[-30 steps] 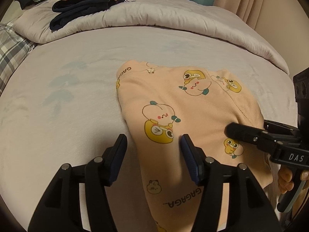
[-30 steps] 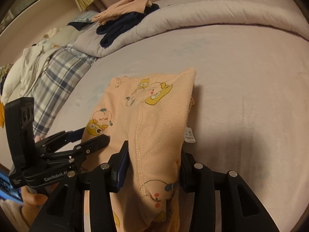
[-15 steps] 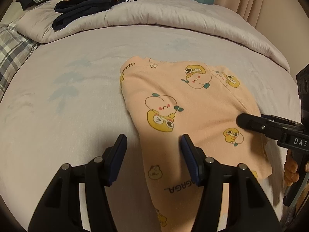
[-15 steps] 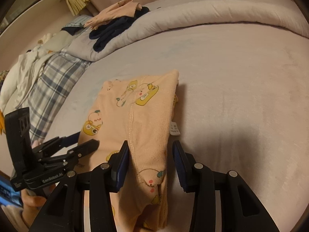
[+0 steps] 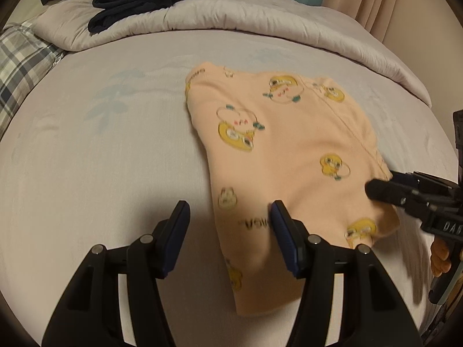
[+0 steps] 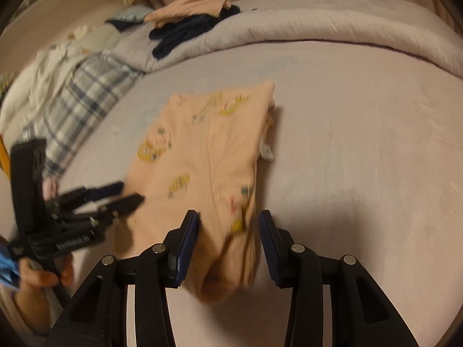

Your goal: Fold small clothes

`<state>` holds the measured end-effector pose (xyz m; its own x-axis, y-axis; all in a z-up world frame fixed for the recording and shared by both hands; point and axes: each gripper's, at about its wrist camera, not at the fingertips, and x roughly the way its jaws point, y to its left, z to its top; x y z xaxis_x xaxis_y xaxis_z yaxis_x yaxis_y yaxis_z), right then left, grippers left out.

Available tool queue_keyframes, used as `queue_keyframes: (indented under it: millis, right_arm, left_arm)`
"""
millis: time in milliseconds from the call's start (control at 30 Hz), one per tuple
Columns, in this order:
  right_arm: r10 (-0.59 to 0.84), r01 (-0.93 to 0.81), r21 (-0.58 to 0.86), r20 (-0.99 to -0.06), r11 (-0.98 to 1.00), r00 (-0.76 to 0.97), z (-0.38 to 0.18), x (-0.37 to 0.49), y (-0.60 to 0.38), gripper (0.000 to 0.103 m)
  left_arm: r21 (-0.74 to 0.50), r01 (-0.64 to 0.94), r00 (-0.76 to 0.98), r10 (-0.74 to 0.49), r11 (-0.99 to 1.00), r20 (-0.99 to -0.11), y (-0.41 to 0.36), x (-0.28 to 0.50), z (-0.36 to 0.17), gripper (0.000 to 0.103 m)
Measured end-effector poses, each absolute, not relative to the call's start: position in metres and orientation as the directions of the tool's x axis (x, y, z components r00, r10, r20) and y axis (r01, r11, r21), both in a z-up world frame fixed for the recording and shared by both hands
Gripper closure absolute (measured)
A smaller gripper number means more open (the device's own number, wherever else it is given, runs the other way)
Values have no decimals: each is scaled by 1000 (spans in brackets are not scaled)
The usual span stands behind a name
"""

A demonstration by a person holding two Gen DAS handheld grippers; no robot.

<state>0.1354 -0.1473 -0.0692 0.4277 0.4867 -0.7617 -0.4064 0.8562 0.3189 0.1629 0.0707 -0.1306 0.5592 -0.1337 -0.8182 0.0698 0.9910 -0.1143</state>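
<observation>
A peach child's garment (image 5: 289,150) printed with yellow cartoon figures lies folded on the grey bed sheet (image 5: 101,159). My left gripper (image 5: 230,225) hovers open over its near left edge; the cloth passes under the right finger and bare sheet shows under the left. In the right wrist view the garment (image 6: 208,159) runs lengthwise toward my right gripper (image 6: 228,237). This gripper stands open around the near end, with a gap beside the right finger. Each gripper also shows in the other view: the right gripper (image 5: 385,182) at the garment's right edge, the left gripper (image 6: 130,193) at its left.
A rolled grey comforter (image 5: 260,20) lies across the far side, with a pile of dark and peach clothes (image 5: 136,14) on it. Plaid bedding (image 5: 20,57) and a heap of white clothes (image 6: 37,81) sit at the left. Hands (image 6: 43,274) hold the gripper handles.
Both grippers have drawn back toward the near edge of the bed, so the garment sits farther off. Cloth that filled the right jaws now lies loose, with a gap beside one finger.
</observation>
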Motion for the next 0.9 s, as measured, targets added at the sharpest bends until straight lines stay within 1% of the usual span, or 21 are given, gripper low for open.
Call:
queue_keyframes:
  millis: [133, 233, 367, 400, 433, 467, 500, 533, 567, 600, 700, 767, 800, 833, 900]
  right_arm:
    - [418, -403, 245, -801, 882, 429, -79, 129, -141, 61]
    - [406, -396, 235, -806, 887, 430, -76, 125, -141, 61]
    - [400, -394, 229, -808, 890, 433, -67, 117, -144, 61]
    - [402, -394, 230, -805, 890, 437, -64, 114, -145, 61]
    - [404, -394, 231, -801, 889, 441, -60, 110, -147, 60]
    - [405, -394, 231, -798, 890, 446, -57, 107, -147, 55]
    - [406, -393, 231, -794, 890, 452, -54, 104, -148, 50]
    - [408, -393, 232, -788, 890, 460, -50, 101, -148, 42]
    - [413, -392, 234, -780, 889, 471, -46, 98, -149, 38]
    - [421, -395, 238, -769, 887, 481, -40, 94, -150, 38]
    - [427, -405, 232, -752, 884, 501, -28, 84, -150, 35]
    - [434, -416, 226, -738, 881, 517, -18, 77, -149, 29]
    - [437, -419, 227, -733, 879, 521, -17, 75, -148, 28]
    - [444, -424, 228, -724, 876, 527, -12, 72, -147, 26]
    - [455, -432, 232, -714, 871, 533, -7, 68, -146, 24]
  left_arm:
    - [-118, 57, 548, -130, 991, -826, 69, 157, -134, 44]
    - [-109, 65, 540, -126, 992, -832, 64, 148, -131, 46]
    - [-104, 84, 544, -133, 991, -829, 56, 132, -121, 46]
    - [-104, 83, 546, -133, 991, -827, 56, 129, -119, 44]
    - [-105, 82, 548, -133, 991, -826, 54, 126, -116, 41]
    - [-109, 80, 553, -135, 991, -822, 54, 122, -112, 38]
    - [-112, 74, 561, -134, 991, -817, 53, 117, -106, 31]
    - [-115, 69, 568, -133, 991, -812, 54, 115, -101, 24]
    - [-120, 65, 575, -135, 991, -807, 54, 112, -96, 21]
    - [-123, 62, 579, -136, 990, -804, 53, 110, -93, 16]
    - [-121, 44, 600, -123, 992, -790, 54, 100, -78, 14]
    - [-107, 31, 613, -103, 994, -783, 52, 94, -70, 12]
    - [-100, 26, 621, -95, 995, -778, 51, 90, -65, 10]
    - [-93, 24, 625, -87, 995, -776, 51, 87, -62, 5]
    - [-83, 17, 635, -75, 996, -769, 50, 81, -54, 1]
